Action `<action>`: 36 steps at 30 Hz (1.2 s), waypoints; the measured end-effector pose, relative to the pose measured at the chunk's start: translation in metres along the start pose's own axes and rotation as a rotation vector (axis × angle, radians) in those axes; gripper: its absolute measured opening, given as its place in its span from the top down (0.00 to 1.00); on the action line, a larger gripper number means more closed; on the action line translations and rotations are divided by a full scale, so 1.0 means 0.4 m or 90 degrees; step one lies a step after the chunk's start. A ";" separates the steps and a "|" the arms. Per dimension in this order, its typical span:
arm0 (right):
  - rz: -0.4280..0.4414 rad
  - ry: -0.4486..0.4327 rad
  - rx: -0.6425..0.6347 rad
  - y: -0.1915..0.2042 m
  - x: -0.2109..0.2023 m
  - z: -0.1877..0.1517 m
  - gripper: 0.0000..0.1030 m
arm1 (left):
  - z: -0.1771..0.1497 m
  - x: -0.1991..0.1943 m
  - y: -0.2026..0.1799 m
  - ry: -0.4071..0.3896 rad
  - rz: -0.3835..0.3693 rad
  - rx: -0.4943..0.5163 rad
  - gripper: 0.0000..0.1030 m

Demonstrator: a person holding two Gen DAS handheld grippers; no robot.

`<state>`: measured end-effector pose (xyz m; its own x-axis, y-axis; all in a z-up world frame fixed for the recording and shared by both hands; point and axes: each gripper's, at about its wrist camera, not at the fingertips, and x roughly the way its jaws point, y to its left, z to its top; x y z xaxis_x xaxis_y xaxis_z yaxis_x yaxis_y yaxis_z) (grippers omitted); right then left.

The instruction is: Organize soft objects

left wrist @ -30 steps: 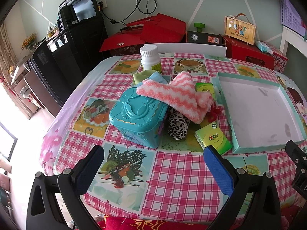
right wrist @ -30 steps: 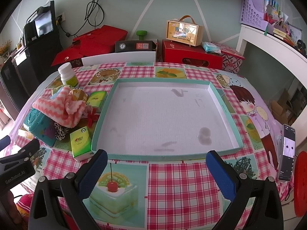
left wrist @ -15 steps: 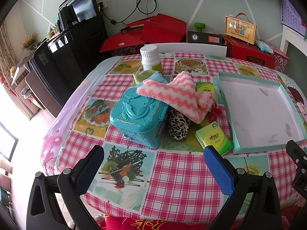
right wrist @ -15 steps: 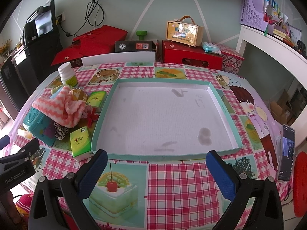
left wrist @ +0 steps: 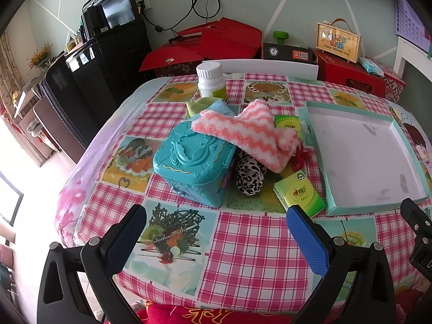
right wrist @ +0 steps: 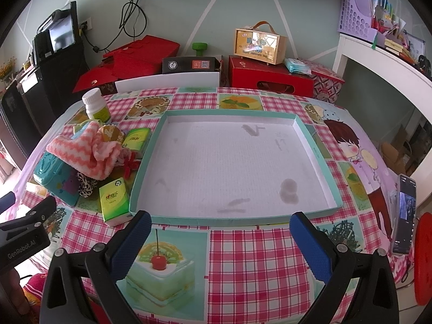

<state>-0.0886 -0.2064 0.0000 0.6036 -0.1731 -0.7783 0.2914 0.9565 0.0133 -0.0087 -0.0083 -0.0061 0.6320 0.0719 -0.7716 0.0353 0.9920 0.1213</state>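
On the surface (left wrist: 259,245), covered w/ a pink-check cloth printed w/ dessert pics, a clutter pile sits just left of a shallow teal-rimmed tray (right wrist: 318,145) w/ a white, stained floor.

Soft items:
- Fluffy towel (left wrist: 243,132), coral/white zigzag stripes, folded loosely. Draped over the far-right corner of a teal plastic case (left wrist: 193,164) w/ embossed lid; its right end hangs down toward the surface.
- Leopard-print fabric roll (left wrist: 249,176), black/white spots, tucked under the towel, touching the case's right side.
- Light-blue and lime-green cloths (left wrist: 205,106), mostly hidden behind the towel.
- Red ribbon-like piece (left wrist: 298,159) beside the towel's right end; detail unclear.

Other items: two green tissue packs, one near (left wrist: 299,195) touching the tray's front-left corner, one far (left wrist: 287,121); red heart logo visible, text too small to read. White-capped bottle (left wrist: 210,82) w/ yellow-green label, unreadable.

Left hand-held gripper (left wrist: 216,237): blue pads spread wide, nothing between, above the near edge of the surface in front of the case. Its body reads "GenRobot.AI" in the right wrist view.

Right hand-held gripper (right wrist: 220,241): spread wide, holding nothing, in front of the tray.
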 end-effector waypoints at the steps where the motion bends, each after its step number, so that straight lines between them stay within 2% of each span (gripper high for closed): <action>1: 0.001 0.000 0.001 0.000 0.000 0.000 0.00 | 0.000 -0.001 0.001 0.000 -0.004 -0.004 0.00; 6: 0.036 0.017 0.034 -0.023 0.011 0.011 0.00 | 0.026 -0.006 0.042 0.028 -0.107 -0.051 0.00; 10: 0.047 0.011 0.045 -0.026 0.026 0.045 0.00 | 0.082 -0.007 0.063 0.014 -0.124 -0.058 0.00; 13: 0.067 -0.001 0.030 -0.004 0.025 0.082 0.00 | 0.130 -0.005 0.085 -0.010 -0.141 -0.070 0.00; 17: 0.111 -0.037 -0.008 0.053 0.014 0.134 0.00 | 0.176 0.019 0.117 -0.012 -0.170 -0.093 0.00; 22: 0.175 -0.055 -0.053 0.144 0.028 0.179 0.00 | 0.206 0.049 0.148 -0.017 -0.163 -0.099 0.00; 28: 0.229 -0.036 -0.090 0.245 0.082 0.196 0.00 | 0.220 0.089 0.192 0.018 -0.102 -0.110 0.00; 36: 0.251 -0.016 -0.135 0.330 0.132 0.196 0.00 | 0.234 0.146 0.230 0.051 -0.093 -0.134 0.00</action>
<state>0.0400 -0.1076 0.0098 0.6567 0.2118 -0.7238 -0.1219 0.9769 0.1753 0.1038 0.0773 0.0185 0.5681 -0.0740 -0.8197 -0.0450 0.9917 -0.1207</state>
